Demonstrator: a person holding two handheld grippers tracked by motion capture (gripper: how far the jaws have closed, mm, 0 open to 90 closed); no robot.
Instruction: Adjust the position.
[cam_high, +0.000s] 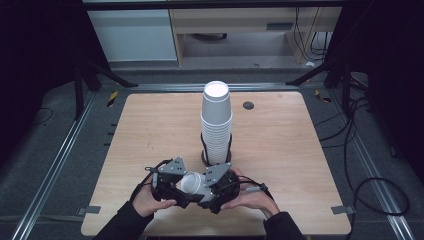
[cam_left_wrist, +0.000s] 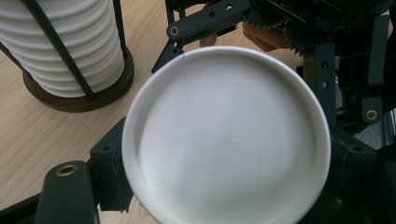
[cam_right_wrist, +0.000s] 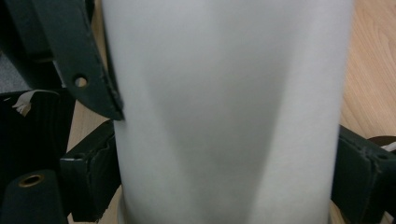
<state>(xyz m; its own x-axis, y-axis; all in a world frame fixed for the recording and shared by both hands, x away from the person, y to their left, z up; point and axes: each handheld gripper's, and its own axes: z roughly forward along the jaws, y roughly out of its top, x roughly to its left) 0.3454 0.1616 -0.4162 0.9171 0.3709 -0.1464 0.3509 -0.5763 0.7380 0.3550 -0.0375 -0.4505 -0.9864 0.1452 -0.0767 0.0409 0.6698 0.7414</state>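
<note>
High view: near the table's (cam_high: 150, 125) front edge, the left hand-held gripper (cam_high: 170, 186) and right hand-held gripper (cam_high: 214, 186) meet around one white paper cup (cam_high: 191, 182), just in front of the cup stack (cam_high: 216, 122) in its holder.

Left gripper view: cup's open mouth (cam_left_wrist: 229, 135) faces the camera, jaws flanking it.

Right gripper view: jaws clamp the cup's sidewall (cam_right_wrist: 229, 112).

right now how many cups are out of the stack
1. A single white cup lies on its side between the two grippers near the table's front edge. All the others sit nested in the stack in its stand mid-table.
</note>
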